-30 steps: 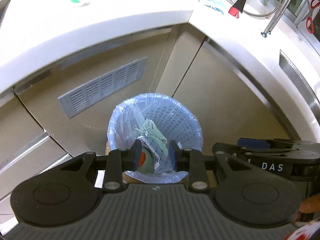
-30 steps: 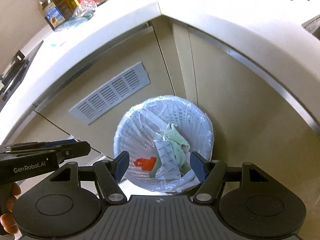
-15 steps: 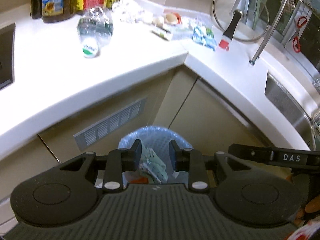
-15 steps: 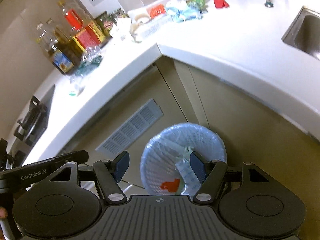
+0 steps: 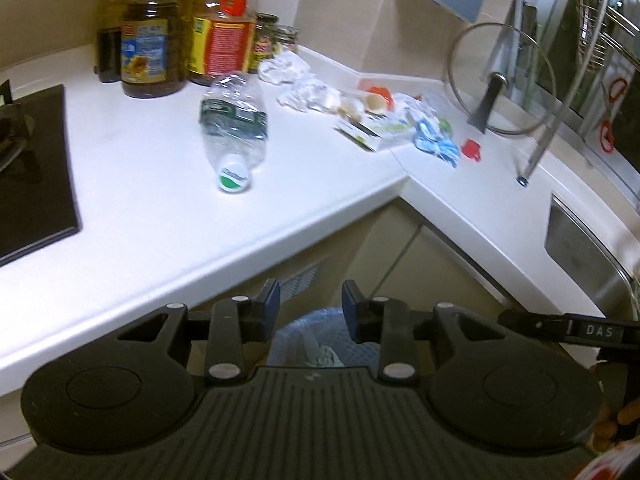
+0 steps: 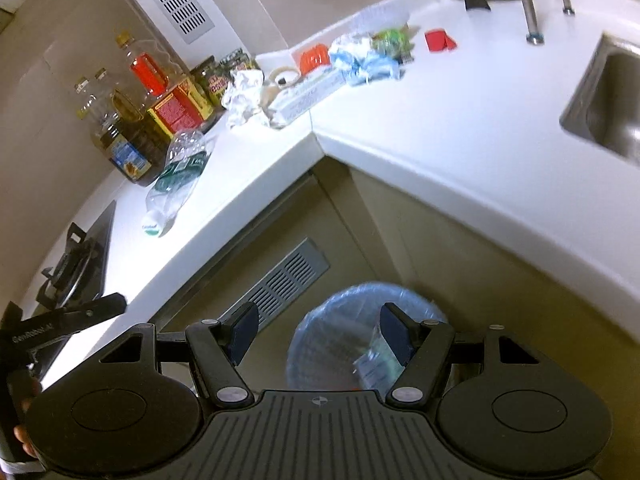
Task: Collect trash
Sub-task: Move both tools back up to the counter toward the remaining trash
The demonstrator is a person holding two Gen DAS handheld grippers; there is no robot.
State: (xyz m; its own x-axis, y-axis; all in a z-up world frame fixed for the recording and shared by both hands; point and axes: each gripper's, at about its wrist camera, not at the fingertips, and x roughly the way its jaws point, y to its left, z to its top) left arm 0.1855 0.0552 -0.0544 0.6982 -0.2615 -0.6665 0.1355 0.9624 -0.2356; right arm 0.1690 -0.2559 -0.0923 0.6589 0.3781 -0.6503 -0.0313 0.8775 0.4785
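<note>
Left tongs (image 5: 309,307): released, nothing between the pads; the jaws have just been opening a little further. A narrow gap, so a broad item could be knocked aside rather than taken.
Right tongs (image 6: 316,332): released and wider apart, empty, poised above the bin.
Waste bin (image 6: 320,332): on the floor in the cabinet corner, below the bench edge, lined with a pale blue bag; wrappers already lie inside. Risk: trash let go from bench height may miss the mouth or catch the loose liner rim.
Bench (image 5: 160,216): white, L-shaped, with the remaining trash scattered towards the back corner.
Plastic bottle (image 5: 234,128): on its side, cap towards the edge, nearest item. Judged risk: round and crushed, it may roll off or squirt out of a pinch on its slick wall.
Crumpled paper (image 5: 294,80): just beyond the bottle, close to the jars; a reach here could nudge them.
Oil bottles and jars (image 5: 150,52): upright, far left; not trash, liable to tip.
Blue wrapper (image 5: 434,142): near the corner seam, light, may slip.
Red scrap (image 5: 472,149): small, beside the wrapper; easy to miss.
Glass lid (image 5: 500,80): propped behind; a careless sweep could topple it.
</note>
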